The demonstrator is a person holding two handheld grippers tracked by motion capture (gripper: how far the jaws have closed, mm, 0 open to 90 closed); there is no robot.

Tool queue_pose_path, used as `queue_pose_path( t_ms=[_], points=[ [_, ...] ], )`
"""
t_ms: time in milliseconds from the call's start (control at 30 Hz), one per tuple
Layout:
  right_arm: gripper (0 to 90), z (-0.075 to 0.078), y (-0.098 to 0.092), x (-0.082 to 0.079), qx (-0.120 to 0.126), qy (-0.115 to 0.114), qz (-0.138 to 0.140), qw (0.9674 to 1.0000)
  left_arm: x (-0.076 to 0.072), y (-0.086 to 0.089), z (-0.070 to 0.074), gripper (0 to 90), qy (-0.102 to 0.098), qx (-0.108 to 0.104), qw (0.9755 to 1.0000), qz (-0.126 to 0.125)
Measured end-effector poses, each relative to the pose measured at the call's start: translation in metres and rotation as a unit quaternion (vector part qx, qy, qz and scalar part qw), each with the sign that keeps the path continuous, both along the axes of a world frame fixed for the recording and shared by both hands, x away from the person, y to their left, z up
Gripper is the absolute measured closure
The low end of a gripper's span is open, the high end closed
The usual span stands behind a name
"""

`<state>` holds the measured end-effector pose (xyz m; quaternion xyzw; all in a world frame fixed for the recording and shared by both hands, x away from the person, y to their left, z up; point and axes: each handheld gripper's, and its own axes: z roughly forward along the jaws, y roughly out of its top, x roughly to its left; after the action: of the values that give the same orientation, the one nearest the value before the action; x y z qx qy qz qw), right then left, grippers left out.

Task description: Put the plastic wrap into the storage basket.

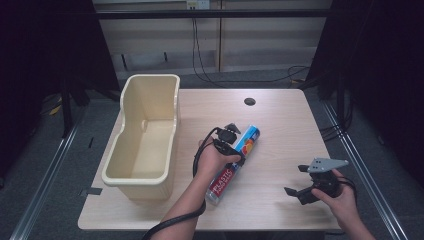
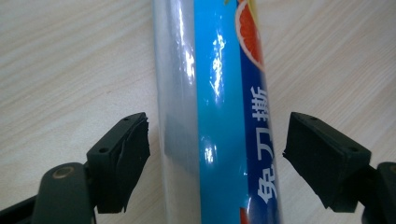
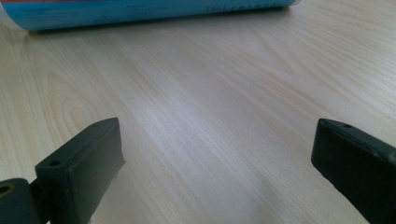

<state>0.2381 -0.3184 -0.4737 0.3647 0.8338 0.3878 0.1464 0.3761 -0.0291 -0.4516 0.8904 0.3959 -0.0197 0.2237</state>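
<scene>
A long box of plastic wrap (image 1: pixel 223 181), blue and silver with an orange-fruit picture, lies diagonally on the wooden table (image 1: pixel 280 120) near its middle. My left gripper (image 1: pixel 231 145) points down over the box's middle. In the left gripper view the box (image 2: pixel 219 70) runs between the two black pads (image 2: pixel 123 154), with a thin gap on each side, so the left gripper (image 2: pixel 217 140) is open. My right gripper (image 1: pixel 295 180) is held low at the front right, open wide, nothing between its jaws. The right gripper view shows the box (image 3: pixel 140 11) farther off beyond the right gripper (image 3: pixel 217 154).
A tall cream plastic basin (image 1: pixel 135 179) stands at the table's left side, reaching its front-left corner. A dark round hole (image 1: pixel 249 101) sits near the far edge. Bare wood lies between the box and the right gripper.
</scene>
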Motion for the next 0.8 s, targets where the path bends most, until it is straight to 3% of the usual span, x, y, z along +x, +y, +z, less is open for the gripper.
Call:
queue_pose_path(
  t_ms=[433, 800],
  points=[
    [2.0, 0.000, 0.001, 0.000, 0.004, -0.004, 0.003, 1.0000, 0.002, -0.009, -0.010, 22.8, 0.021, 0.018, 0.9996, 0.000],
    [2.0, 0.001, 0.000, 0.000, 0.003, -0.009, 0.005, 0.9999, 0.004, -0.016, -0.018, 28.2, 0.020, 0.044, 0.9988, -0.004]
  ],
)
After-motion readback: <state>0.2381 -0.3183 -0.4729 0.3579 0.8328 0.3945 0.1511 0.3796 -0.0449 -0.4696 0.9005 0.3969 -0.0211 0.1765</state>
